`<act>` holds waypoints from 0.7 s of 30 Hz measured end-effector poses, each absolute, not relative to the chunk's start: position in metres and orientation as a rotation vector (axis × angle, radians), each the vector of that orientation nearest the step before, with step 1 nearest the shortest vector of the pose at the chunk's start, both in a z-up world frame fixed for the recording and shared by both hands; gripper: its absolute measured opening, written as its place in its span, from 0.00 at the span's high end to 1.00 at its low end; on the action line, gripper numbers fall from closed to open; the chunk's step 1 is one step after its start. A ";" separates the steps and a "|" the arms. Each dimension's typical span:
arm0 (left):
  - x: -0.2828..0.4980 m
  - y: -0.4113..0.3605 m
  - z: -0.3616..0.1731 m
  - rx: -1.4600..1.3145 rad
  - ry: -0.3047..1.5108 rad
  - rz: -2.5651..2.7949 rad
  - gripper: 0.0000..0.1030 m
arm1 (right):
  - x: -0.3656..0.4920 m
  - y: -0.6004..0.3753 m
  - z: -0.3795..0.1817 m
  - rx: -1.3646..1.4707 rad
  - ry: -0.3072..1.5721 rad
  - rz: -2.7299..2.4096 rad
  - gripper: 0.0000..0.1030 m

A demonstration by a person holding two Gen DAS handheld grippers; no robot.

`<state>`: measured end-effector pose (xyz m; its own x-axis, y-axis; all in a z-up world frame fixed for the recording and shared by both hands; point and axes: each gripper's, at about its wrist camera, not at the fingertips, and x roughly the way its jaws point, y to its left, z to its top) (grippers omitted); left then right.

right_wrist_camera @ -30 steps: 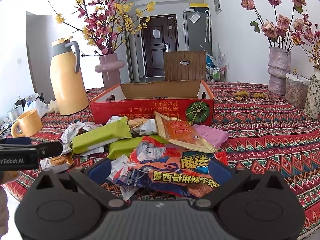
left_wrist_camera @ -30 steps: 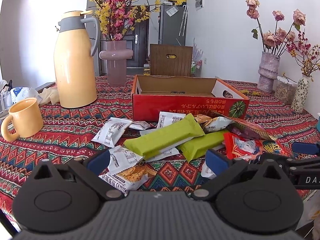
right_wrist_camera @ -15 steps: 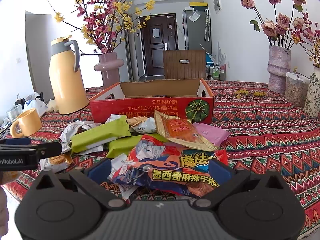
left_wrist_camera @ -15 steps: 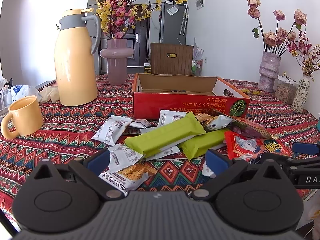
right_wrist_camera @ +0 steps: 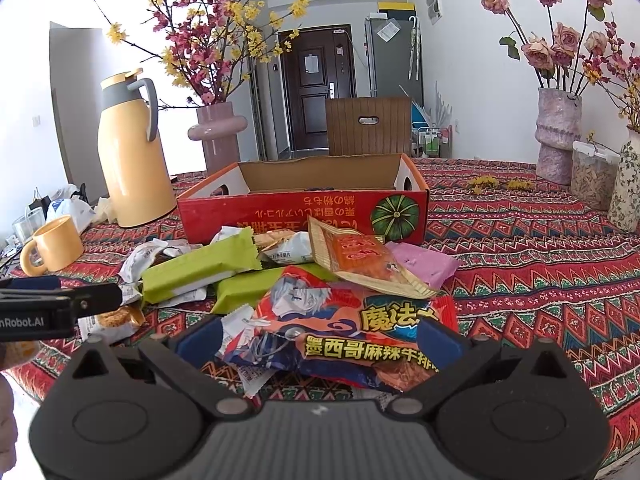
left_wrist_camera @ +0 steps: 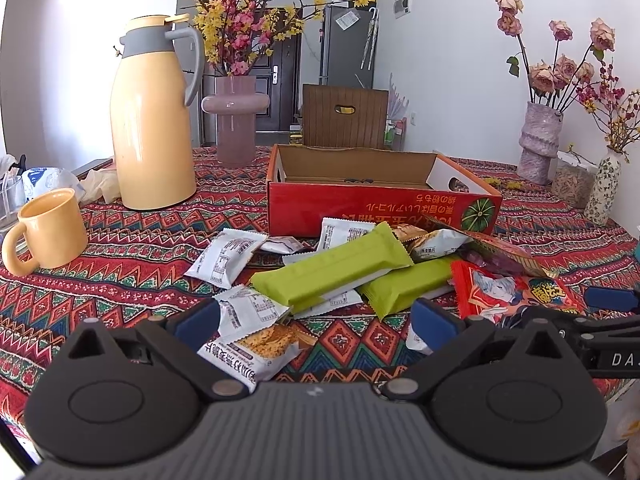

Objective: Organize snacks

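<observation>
A pile of snack packets lies in front of an open red cardboard box (left_wrist_camera: 380, 212) (right_wrist_camera: 304, 208). Two green bars (left_wrist_camera: 332, 270) (right_wrist_camera: 200, 268) cross the pile's middle, with white biscuit packets (left_wrist_camera: 224, 256) to their left. My left gripper (left_wrist_camera: 316, 324) stands open, low over a white cracker packet (left_wrist_camera: 256, 346). My right gripper (right_wrist_camera: 318, 338) is open around a big red spicy-strip bag (right_wrist_camera: 352, 332), apart from it. An orange packet (right_wrist_camera: 360, 258) and a pink one (right_wrist_camera: 424, 266) lean behind that bag. The left gripper's finger (right_wrist_camera: 60, 304) shows at the right wrist view's left edge.
A yellow thermos jug (left_wrist_camera: 154, 120) and yellow mug (left_wrist_camera: 50, 234) stand at the left on the patterned tablecloth (right_wrist_camera: 540, 264). Flower vases (left_wrist_camera: 236, 120) (right_wrist_camera: 558, 136) stand behind and at the right. A brown chair back (left_wrist_camera: 344, 116) rises beyond the box.
Both grippers have crept slightly forward toward the pile; the packets have not moved and the jaws stay open.
</observation>
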<state>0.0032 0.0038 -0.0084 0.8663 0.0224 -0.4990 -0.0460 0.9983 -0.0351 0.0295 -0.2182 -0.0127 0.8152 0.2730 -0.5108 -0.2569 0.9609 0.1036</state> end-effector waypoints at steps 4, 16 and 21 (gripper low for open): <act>0.003 0.004 -0.008 -0.048 0.521 0.034 0.00 | 0.029 -0.218 -0.012 0.029 0.549 0.279 0.00; 0.004 0.006 -0.012 -0.050 0.529 0.039 0.00 | 0.030 -0.219 -0.012 0.033 0.551 0.277 0.00; 0.004 0.006 -0.011 -0.050 0.528 0.039 0.00 | 0.030 -0.219 -0.012 0.033 0.552 0.277 0.00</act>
<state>0.0041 0.0056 -0.0113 0.8630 0.0244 -0.5046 -0.0501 0.9980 -0.0374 0.0297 -0.2194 -0.0121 0.8154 0.2688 -0.5127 -0.2510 0.9622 0.1054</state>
